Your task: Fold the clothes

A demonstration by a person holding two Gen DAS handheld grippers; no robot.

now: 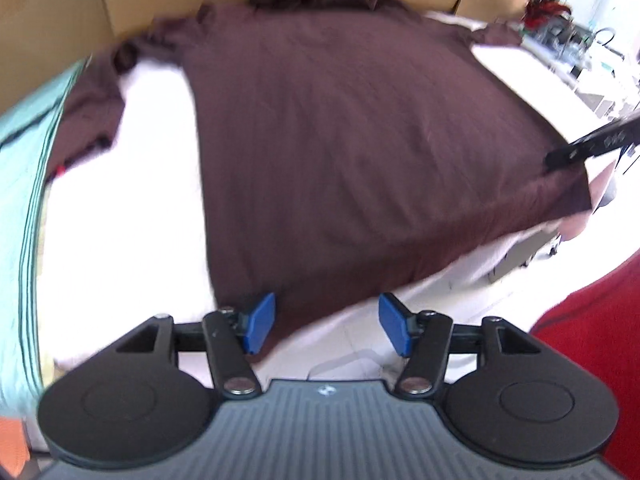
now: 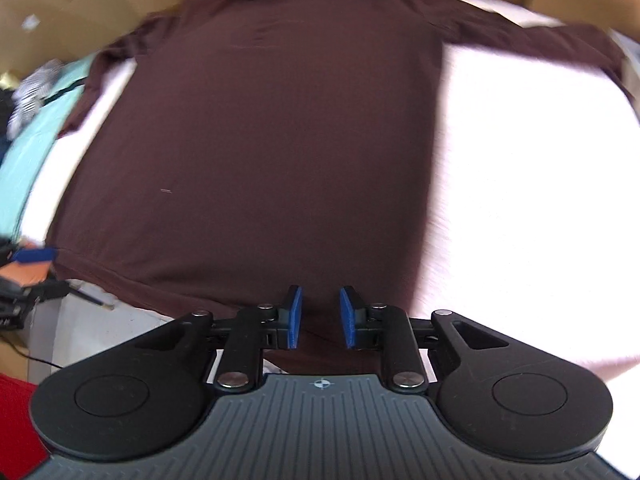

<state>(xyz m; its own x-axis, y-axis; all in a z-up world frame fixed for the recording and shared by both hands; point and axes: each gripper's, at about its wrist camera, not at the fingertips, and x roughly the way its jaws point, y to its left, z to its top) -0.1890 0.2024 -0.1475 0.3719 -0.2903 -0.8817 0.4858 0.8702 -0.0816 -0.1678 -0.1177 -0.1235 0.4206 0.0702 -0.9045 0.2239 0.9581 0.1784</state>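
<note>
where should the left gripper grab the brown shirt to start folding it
Grip the shirt at its near-left hem corner, coming in low from the table's near edge. It lies flat, and that corner sits just ahead of the open left gripper.

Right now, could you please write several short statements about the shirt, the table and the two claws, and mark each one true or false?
1. The brown shirt lies spread flat on the white table. True.
2. The left claw is shut on the shirt's sleeve. False: its jaws stand wide apart at the shirt's hem, gripping nothing.
3. The right claw is at the shirt's near hem, its jaws a little apart. True.
4. The shirt is already folded in half. False: body and both sleeves lie spread out.
5. A light green garment lies left of the shirt. True.
</note>
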